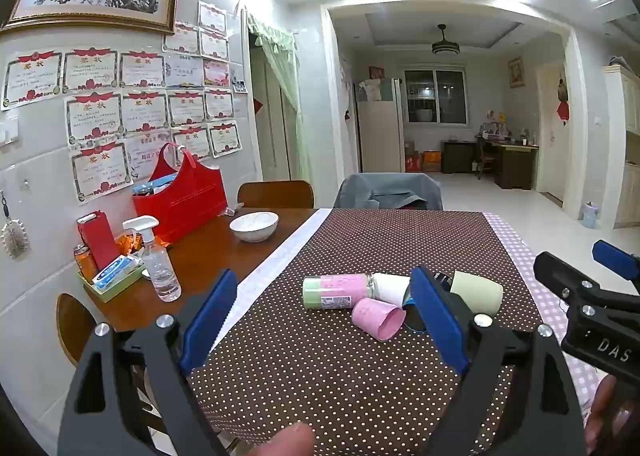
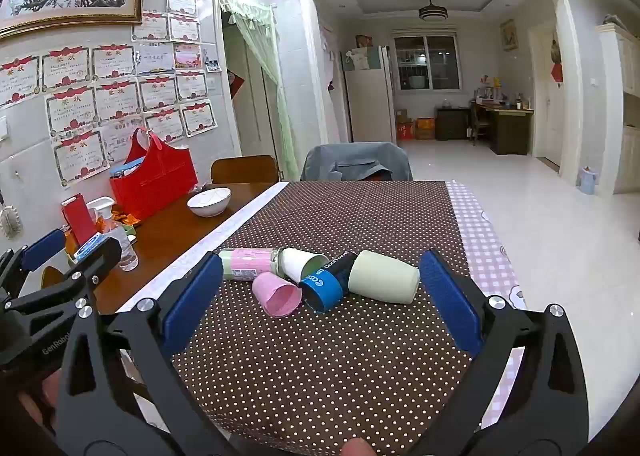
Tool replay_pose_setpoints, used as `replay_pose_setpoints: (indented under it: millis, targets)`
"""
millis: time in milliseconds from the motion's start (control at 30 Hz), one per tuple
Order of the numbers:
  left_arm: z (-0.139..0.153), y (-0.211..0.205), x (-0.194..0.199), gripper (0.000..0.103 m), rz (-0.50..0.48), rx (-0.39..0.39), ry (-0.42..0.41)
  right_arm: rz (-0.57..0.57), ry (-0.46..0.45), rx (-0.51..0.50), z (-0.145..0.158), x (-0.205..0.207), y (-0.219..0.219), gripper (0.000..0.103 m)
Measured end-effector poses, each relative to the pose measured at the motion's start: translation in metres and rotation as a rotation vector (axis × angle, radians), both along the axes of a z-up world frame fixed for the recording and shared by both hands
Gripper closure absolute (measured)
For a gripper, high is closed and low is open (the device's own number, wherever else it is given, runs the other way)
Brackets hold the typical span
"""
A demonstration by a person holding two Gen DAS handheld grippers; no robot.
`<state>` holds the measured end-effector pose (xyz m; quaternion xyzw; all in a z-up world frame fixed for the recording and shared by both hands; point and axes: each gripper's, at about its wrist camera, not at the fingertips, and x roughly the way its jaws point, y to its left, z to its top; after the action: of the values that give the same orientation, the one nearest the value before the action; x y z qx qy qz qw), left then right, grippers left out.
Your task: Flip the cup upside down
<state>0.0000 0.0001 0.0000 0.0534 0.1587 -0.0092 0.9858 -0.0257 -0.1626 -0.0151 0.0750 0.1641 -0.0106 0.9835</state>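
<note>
Several cups lie on their sides in a cluster on the brown dotted cloth (image 2: pixel 320 356): a pink cup (image 2: pixel 277 294) (image 1: pixel 378 318), a blue and black cup (image 2: pixel 326 284), a pale green cup (image 2: pixel 384 282) (image 1: pixel 476 292), a white cup (image 2: pixel 300 262) (image 1: pixel 394 288) and a pink-green bottle (image 2: pixel 244 258) (image 1: pixel 336 290). My left gripper (image 1: pixel 324 320) is open and empty, short of the cluster; its right finger hides the blue cup. My right gripper (image 2: pixel 320 300) is open and empty, jaws spread to either side of the cups, a little nearer than them.
On the wooden table at the left stand a white bowl (image 1: pixel 254 226), a spray bottle (image 1: pixel 158 260), a red bag (image 1: pixel 180 200) and a tray of small items (image 1: pixel 112 276). Chairs (image 1: pixel 388 186) stand at the far edge. The pink checked cloth (image 2: pixel 480 240) marks the right edge.
</note>
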Motion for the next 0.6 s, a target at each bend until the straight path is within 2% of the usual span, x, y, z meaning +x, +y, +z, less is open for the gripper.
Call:
replay_pose_setpoints:
  millis: [600]
  targets:
    - [0.0001, 0.0000, 0.0002, 0.016, -0.002, 0.001, 0.005, 0.000, 0.000, 0.001, 0.0055, -0.0005, -0.0016, 0.006]
